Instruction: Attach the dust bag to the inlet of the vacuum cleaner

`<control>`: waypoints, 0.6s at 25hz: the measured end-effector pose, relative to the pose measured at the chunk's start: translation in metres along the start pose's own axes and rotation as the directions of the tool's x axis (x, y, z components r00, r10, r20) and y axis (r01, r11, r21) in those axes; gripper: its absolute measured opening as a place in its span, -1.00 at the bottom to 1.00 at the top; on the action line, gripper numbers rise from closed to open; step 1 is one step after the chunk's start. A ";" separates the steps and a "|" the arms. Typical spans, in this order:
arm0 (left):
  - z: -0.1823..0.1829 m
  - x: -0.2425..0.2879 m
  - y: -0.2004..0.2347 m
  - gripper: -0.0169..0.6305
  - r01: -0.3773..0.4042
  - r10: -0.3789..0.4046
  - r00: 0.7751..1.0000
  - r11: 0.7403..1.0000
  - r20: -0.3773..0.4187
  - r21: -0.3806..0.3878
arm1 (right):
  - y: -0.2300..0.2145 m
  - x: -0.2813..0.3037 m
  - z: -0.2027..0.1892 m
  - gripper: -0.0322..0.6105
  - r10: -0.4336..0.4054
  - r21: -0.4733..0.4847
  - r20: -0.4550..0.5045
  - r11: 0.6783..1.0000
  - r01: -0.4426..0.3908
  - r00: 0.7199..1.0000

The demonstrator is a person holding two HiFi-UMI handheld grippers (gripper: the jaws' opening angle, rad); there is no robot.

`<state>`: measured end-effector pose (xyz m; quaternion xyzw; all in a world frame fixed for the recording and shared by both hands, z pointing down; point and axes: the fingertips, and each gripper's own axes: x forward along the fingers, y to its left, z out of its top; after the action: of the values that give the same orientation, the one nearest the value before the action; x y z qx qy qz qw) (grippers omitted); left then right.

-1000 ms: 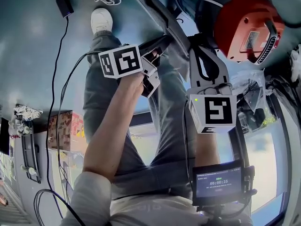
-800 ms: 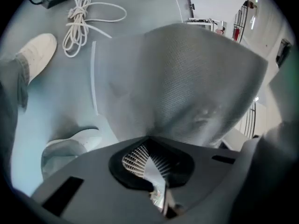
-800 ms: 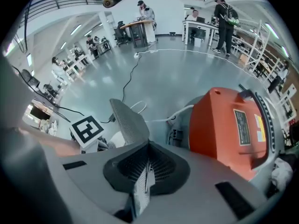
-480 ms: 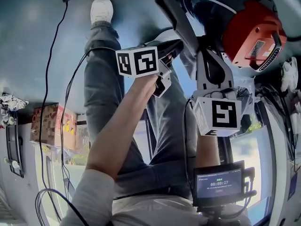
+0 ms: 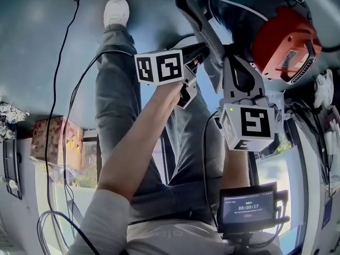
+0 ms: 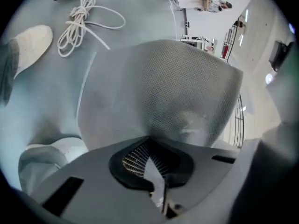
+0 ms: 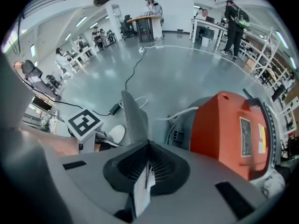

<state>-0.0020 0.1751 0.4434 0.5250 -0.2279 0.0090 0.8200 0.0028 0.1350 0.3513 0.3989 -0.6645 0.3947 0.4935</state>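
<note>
Currently the bag (image 6: 187, 92) is held up by both grippers. Left gripper (image 6: 150, 149): jaws are closed on the bag's lower edge, with grey mesh pinched between the pads. The rest of the fabric is spread ahead of and above the fingers (image 6: 93, 185), filling the middle of the left gripper view. Right gripper (image 7: 148, 149): jaws are likewise clamped on the bag, which is seen edge-on there as a thin grey strip running up and slightly left from the pinch. The orange vacuum (image 7: 236, 125) is seen on the floor just right of the right gripper's jaws, apart from the bag; which part is the inlet cannot be told. In the head view the two grippers are held near each other above the person's legs. A white shoe (image 6: 28, 41) and a coiled cord (image 6: 81, 20) are seen on the floor beyond the bag.
</note>
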 end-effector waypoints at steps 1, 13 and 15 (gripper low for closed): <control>0.002 0.000 -0.002 -0.94 -0.002 0.002 1.000 1.000 0.004 0.020 | -0.001 0.002 0.005 -0.85 0.004 -0.009 -0.023 1.000 -0.004 1.000; 0.016 0.006 -0.004 -0.94 -0.080 0.084 0.996 0.987 -0.025 0.137 | -0.009 0.001 -0.002 -0.85 0.009 0.073 0.023 0.997 -0.011 1.000; 0.018 0.007 -0.007 -0.94 -0.092 0.099 0.995 0.981 -0.031 0.169 | -0.011 -0.002 -0.013 -0.85 -0.001 0.120 0.036 0.993 -0.003 0.999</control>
<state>-0.0006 0.1552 0.4460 0.5800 -0.2351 0.0778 0.7760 0.0173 0.1430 0.3534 0.4344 -0.6485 0.4270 0.4566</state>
